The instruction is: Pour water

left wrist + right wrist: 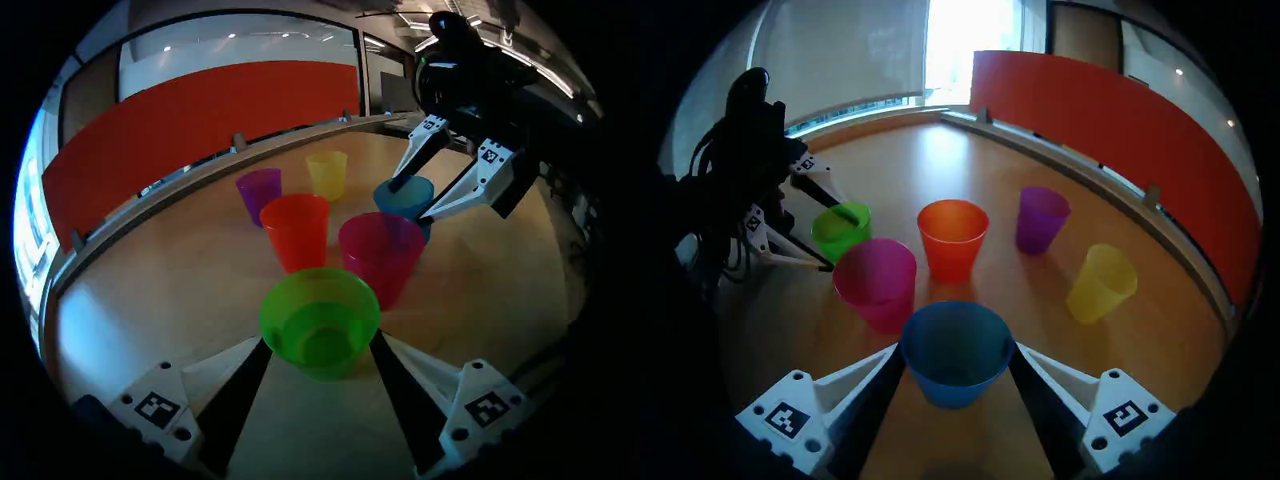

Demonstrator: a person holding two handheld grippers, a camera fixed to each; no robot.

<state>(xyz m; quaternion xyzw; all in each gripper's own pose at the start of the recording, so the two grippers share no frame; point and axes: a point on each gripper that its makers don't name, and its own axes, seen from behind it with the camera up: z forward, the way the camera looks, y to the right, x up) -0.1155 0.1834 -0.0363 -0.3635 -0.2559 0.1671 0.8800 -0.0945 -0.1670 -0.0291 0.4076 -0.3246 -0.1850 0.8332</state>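
Note:
A green cup (320, 320) sits between the fingers of my left gripper (320, 346), which press on both its sides; its lower inside looks darker, and I cannot tell whether that is water. A blue cup (957, 352) is held the same way by my right gripper (958, 356). The two grippers face each other across the wooden table (176, 288). In the left gripper view the right gripper (408, 204) clasps the blue cup (404, 196) at the far right. In the right gripper view the left gripper (836, 238) clasps the green cup (842, 230) at the left.
Between the two held cups stand a magenta cup (382, 254) and an orange cup (296, 230). A purple cup (259, 192) and a yellow cup (327, 174) stand nearer the red partition (192, 120) along the table's edge. Bare tabletop lies to the left.

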